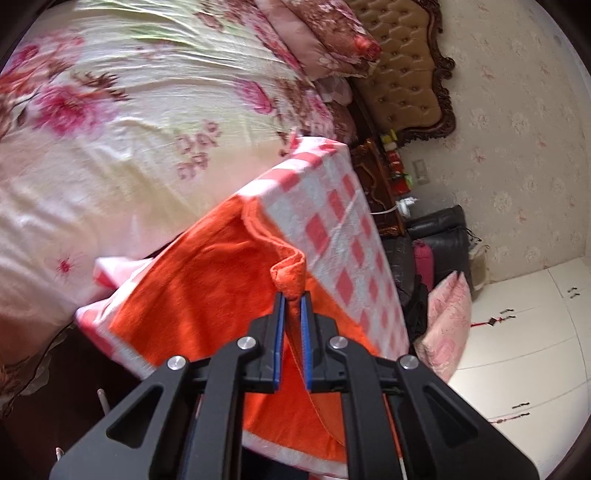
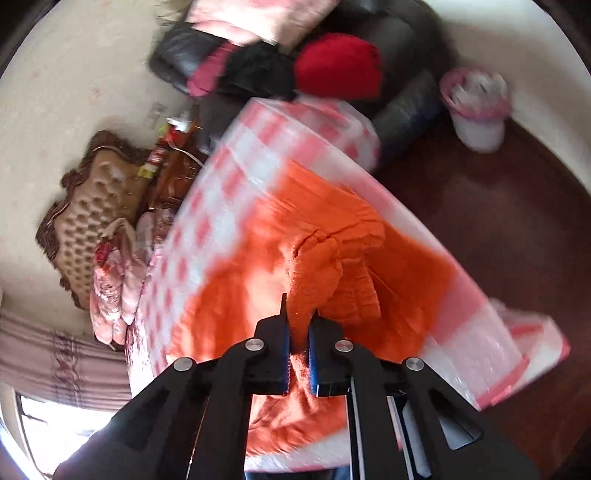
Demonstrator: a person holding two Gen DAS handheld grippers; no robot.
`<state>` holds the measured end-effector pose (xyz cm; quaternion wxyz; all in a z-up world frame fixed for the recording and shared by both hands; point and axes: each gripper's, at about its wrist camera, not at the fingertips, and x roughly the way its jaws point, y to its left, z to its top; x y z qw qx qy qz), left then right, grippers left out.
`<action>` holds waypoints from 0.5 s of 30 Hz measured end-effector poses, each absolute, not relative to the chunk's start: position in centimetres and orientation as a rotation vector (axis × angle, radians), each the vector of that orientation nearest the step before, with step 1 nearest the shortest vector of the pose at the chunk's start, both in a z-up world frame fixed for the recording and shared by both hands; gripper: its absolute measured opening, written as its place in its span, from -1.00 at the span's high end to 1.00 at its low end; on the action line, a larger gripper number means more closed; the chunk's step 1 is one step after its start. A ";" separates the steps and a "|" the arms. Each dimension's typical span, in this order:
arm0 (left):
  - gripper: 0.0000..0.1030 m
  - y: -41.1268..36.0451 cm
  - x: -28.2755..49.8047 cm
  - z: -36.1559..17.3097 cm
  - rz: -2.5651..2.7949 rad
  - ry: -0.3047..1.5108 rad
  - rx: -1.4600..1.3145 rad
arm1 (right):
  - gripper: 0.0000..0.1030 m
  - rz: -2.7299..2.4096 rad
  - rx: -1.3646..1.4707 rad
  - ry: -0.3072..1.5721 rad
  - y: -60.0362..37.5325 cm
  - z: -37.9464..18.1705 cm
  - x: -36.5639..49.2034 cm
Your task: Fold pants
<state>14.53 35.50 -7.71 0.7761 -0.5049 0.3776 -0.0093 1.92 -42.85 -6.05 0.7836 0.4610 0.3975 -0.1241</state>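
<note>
In the left wrist view, the left tool (image 1: 292,295) is clamped on a bunched fold of the orange pants (image 1: 192,295), the cloth pinched between its two blue pads (image 1: 279,332) and lifted into a small peak just above the fingertips. The rest of the pants spreads out to the left and below the tool, lying on a tabletop covered by a pink-and-white checked cloth (image 1: 332,206). Beside the tabletop, up and to the left, stands a bed with a floral sheet (image 1: 129,110), and folded floral quilts (image 1: 321,33) are piled near a tufted brown headboard (image 1: 406,74). A dark wooden nightstand (image 1: 376,184) with small items on it sits between the bed and a black leather sofa (image 1: 443,229). A pink cushion (image 1: 447,317) leans at the lower right, near white cupboard doors (image 1: 517,332).

In the right wrist view, which is blurred, the right tool (image 2: 300,317) is closed on a thick gathered bunch of the orange pants (image 2: 332,258), which rises between and above its fingertips. The garment lies crumpled across the checked cloth (image 2: 221,184) of the tabletop. Past the tabletop's far edge sits the black sofa (image 2: 399,40) with red clothing (image 2: 340,62) on it. A waste bin lined with a pink bag (image 2: 476,110) stands on the dark floor (image 2: 517,221) to the right. The headboard (image 2: 96,199) shows at the left.
</note>
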 end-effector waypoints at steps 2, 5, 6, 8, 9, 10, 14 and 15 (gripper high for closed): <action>0.86 36.3 15.6 -5.5 -0.033 0.775 -1.094 | 0.84 -0.194 0.933 0.771 -43.1 -2.4 3.9; 0.85 36.8 14.5 -2.9 -0.069 0.720 -1.074 | 0.84 -0.191 0.877 0.710 -43.8 0.3 4.7; 0.85 36.9 13.6 -2.8 -0.084 0.713 -1.077 | 0.84 -0.197 0.897 0.722 -44.1 -0.4 4.2; 0.85 36.7 10.7 -4.4 -0.101 0.724 -1.078 | 0.85 -0.228 0.897 0.774 -44.1 -2.6 3.2; 0.85 36.4 9.6 -5.4 -0.093 0.739 -1.065 | 0.85 -0.260 0.883 0.818 -43.9 -4.4 2.5; 0.85 36.0 8.3 -7.4 -0.075 0.773 -1.044 | 0.85 -0.285 0.863 0.864 -43.6 -6.4 1.8; 0.86 36.3 5.4 -14.3 -0.038 0.877 -1.089 | 0.87 -0.342 0.855 0.967 -43.5 -11.9 -0.6; 0.86 36.5 5.1 -15.0 -0.034 0.880 -1.097 | 0.87 -0.345 0.849 0.967 -43.4 -12.2 -0.9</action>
